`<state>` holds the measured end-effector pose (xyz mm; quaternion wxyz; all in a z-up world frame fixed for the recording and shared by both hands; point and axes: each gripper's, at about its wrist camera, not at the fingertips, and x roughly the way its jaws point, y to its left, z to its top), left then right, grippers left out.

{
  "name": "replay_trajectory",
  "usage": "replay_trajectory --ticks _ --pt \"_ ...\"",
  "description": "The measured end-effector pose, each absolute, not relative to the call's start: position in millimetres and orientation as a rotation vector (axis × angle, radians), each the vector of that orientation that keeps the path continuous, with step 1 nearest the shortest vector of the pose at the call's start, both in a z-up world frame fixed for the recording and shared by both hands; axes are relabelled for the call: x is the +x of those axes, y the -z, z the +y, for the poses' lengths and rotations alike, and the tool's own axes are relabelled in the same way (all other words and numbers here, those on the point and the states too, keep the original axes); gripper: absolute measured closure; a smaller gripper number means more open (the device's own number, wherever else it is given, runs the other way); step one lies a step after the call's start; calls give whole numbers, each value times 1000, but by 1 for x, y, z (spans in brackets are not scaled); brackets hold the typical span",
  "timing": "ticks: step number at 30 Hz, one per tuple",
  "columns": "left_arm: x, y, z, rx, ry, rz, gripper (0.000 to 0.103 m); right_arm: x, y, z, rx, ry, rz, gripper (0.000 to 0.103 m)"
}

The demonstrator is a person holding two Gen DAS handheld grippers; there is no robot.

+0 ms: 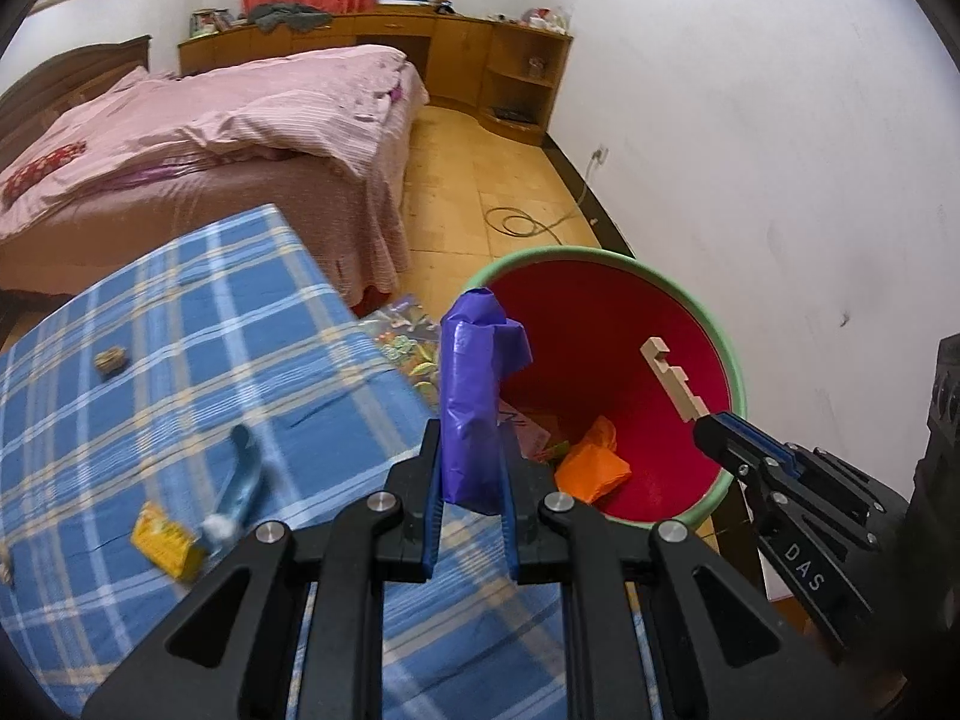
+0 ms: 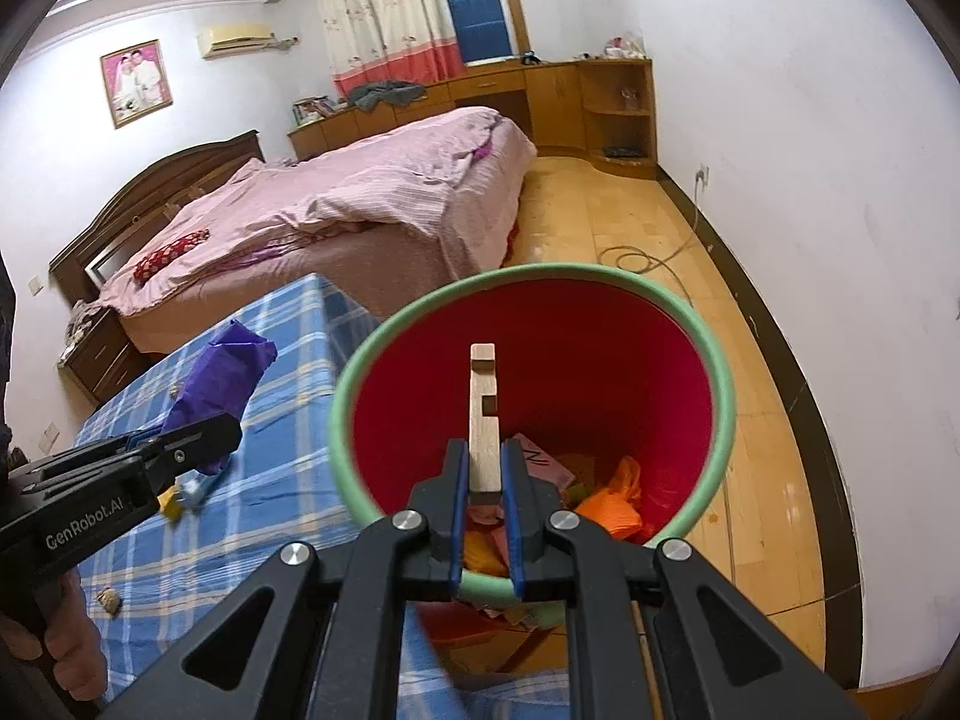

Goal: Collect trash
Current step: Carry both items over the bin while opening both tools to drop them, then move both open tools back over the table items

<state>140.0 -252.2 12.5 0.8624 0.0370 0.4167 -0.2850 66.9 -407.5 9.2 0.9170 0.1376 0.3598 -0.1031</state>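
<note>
My left gripper [image 1: 469, 462] is shut on a crumpled purple plastic wrapper [image 1: 474, 396] and holds it at the table's right edge, beside the bin. It also shows in the right wrist view [image 2: 222, 384]. My right gripper [image 2: 485, 468] is shut on a notched wooden piece [image 2: 483, 414] and holds it over the open mouth of the red bin with a green rim [image 2: 723, 396]. The wooden piece [image 1: 672, 378] also shows over the bin [image 1: 735, 360] in the left wrist view. An orange bag [image 1: 591, 465] and paper scraps lie inside the bin.
On the blue checked tablecloth [image 1: 150, 330] lie a yellow packet [image 1: 165, 540], a teal tube [image 1: 237, 480] and a small brown crumpled scrap [image 1: 111, 360]. A colourful paper [image 1: 408, 336] lies below the table edge. A pink bed [image 1: 210, 132], a floor cable [image 1: 522, 222] and the white wall are nearby.
</note>
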Motion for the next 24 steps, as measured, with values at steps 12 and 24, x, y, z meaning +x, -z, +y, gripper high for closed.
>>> replay_trajectory --ticks 12,24 --pt "158 10 -294 107 660 908 88 82 18 -443 342 232 776 90" --pt "162 12 -303 119 667 896 74 79 21 -458 408 227 755 79"
